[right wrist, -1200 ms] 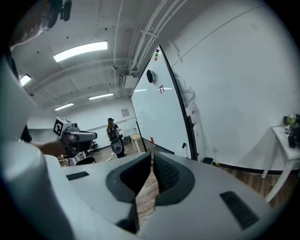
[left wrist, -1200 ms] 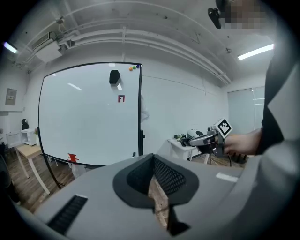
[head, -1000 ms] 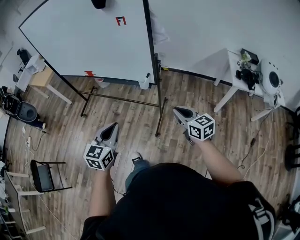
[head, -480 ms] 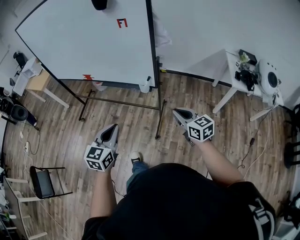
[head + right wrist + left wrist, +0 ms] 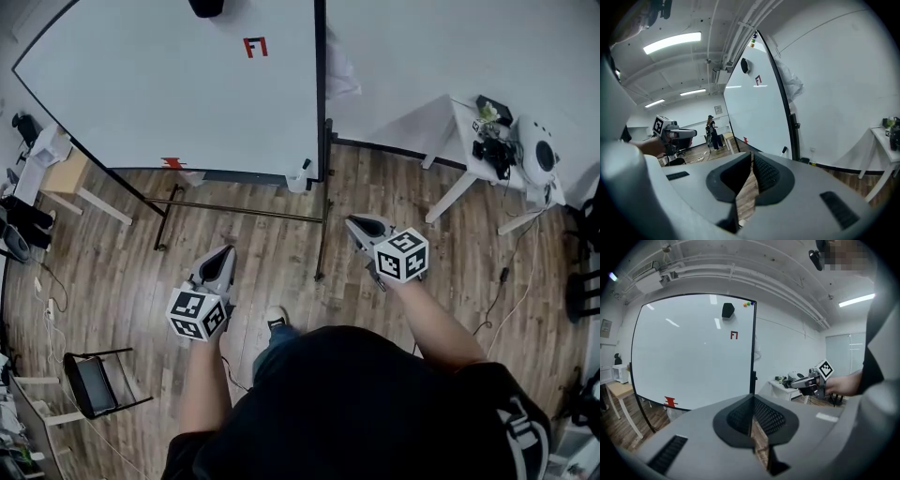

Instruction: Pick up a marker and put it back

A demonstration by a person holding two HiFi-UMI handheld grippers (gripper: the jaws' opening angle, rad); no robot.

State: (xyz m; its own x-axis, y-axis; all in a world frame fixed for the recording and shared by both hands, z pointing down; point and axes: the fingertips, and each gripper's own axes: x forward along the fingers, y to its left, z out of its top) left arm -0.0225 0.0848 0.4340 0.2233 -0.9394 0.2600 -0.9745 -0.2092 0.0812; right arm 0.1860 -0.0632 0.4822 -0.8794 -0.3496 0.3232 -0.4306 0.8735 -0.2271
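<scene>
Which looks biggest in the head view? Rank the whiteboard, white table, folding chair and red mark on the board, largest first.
1. whiteboard, by far
2. white table
3. folding chair, somewhat smaller than the table
4. red mark

Smooth glossy whiteboard (image 5: pixel 187 94), wood-plank floor (image 5: pixel 272 248), apparently matt white table (image 5: pixel 466 127).

Left gripper (image 5: pixel 225 253) and right gripper (image 5: pixel 357 223) held forward, closed.

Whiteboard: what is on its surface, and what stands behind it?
On the whiteboard: a black object at the top, a red mark, and a red object at the lower edge. Behind it, only a white sheet sticks out; the rest is covered.
</scene>
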